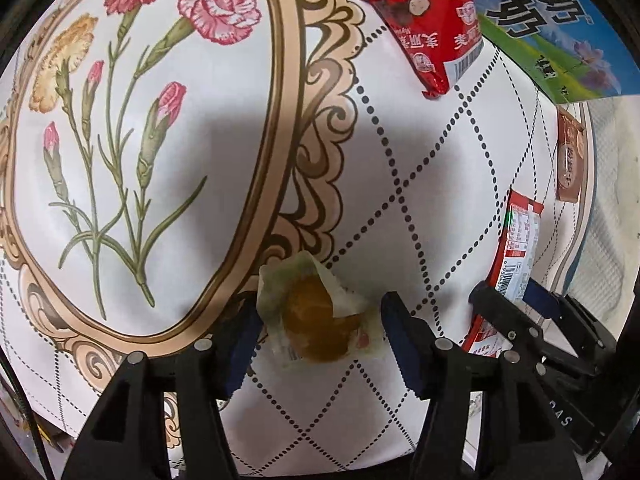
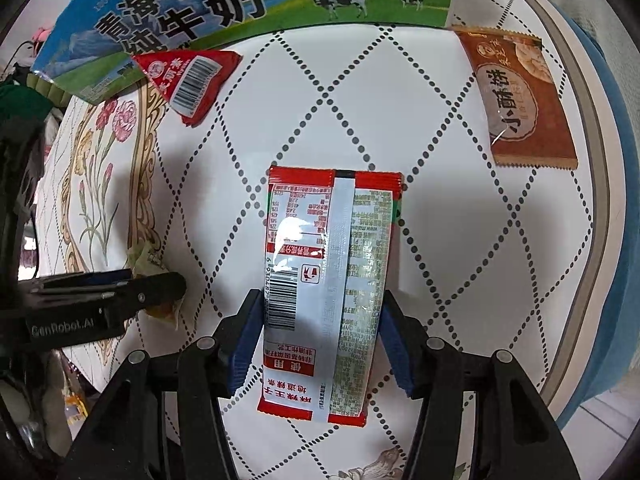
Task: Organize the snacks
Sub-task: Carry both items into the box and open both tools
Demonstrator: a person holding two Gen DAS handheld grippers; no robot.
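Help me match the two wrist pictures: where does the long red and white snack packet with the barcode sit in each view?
Left wrist: the long red and white packet lies at the right edge, running down into the right gripper.
Right wrist: centre of the picture, lengthwise between the gripper's fingers, printed back facing up.
Shared landmark: the small red packet beside the milk carton, top right in the left view, top left in the right.

Both grippers point steeply down at the surface (image 1: 440, 184). The left gripper (image 1: 320, 334) has its fingers (image 1: 402, 344) parted, a gap on each side of what lies between them. The right gripper (image 2: 322, 340) stands at its three o'clock, blue-padded fingers (image 2: 394, 344) close alongside a packet's edges; contact is unclear.
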